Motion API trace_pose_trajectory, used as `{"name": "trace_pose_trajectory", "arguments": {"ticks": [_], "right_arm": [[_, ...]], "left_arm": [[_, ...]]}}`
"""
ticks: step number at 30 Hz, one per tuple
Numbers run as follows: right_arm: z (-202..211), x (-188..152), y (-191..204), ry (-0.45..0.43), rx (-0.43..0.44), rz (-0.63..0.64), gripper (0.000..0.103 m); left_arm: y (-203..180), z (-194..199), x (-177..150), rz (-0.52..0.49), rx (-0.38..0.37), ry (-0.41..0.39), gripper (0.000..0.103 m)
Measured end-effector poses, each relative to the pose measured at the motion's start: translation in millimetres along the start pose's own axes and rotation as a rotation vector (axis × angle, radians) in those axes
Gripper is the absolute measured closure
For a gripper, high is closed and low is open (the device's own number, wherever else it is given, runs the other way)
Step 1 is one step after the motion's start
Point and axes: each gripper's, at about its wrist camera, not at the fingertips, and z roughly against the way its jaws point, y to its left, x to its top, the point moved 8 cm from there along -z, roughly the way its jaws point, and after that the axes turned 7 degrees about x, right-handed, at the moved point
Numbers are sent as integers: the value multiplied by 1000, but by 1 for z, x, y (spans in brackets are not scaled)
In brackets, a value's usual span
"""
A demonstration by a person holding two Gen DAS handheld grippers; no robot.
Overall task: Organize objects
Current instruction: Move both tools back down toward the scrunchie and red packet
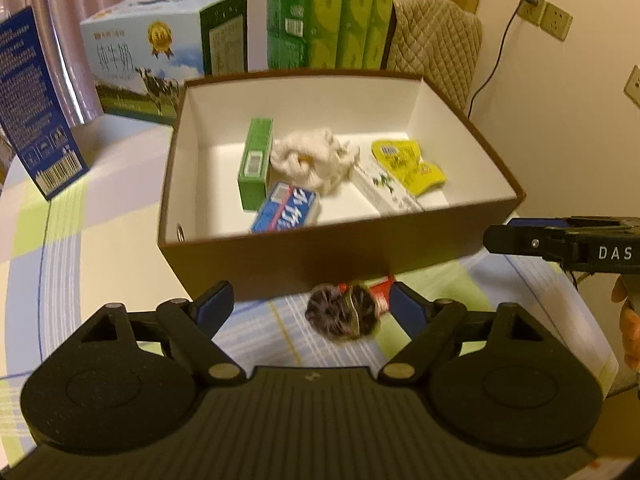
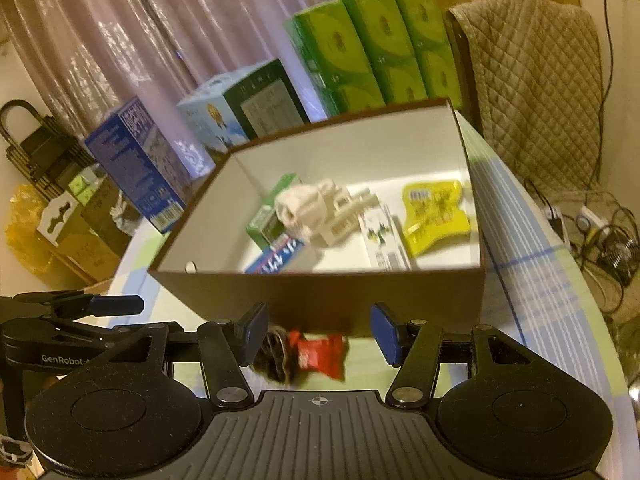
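Observation:
A brown box (image 1: 280, 258) with a white inside stands on the checked tablecloth. It holds a green box (image 1: 256, 160), a white cloth (image 1: 312, 156), a blue toothpaste box (image 1: 286, 208), a white box (image 1: 384, 190) and a yellow packet (image 1: 408, 164). In front of its near wall lie a dark round tangle (image 1: 332, 314) and a red packet (image 1: 380, 290). My left gripper (image 1: 310, 306) is open around the tangle. My right gripper (image 2: 320, 332) is open just above the red packet (image 2: 320, 354) and the tangle (image 2: 276, 354), holding nothing. The brown box (image 2: 320, 292) fills the middle of the right wrist view.
Behind the box stand a milk carton case (image 1: 160, 60), a blue carton (image 1: 36, 108) and green tissue packs (image 1: 332, 16). A quilted chair back (image 1: 436, 40) is at the far right by wall sockets (image 1: 544, 12). The table edge curves close on the right (image 2: 592, 320).

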Motion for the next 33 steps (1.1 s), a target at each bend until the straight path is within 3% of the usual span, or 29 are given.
{"name": "trace_pose_trajectory", "arguments": {"ticks": [9,17,33], "right_arm": [[-8,-38,-15,74,-74,-14,49],[-16,-52,-29,108,-108,-42,49],[-24,-52,-50,127,-143,-81,49]], "left_arm": [[-13,-23,-32,-2,-13,67,31],[-24,-45,-46,2,-15,99,31],[-41,-88,-33,-14,-33,117,31]]}}
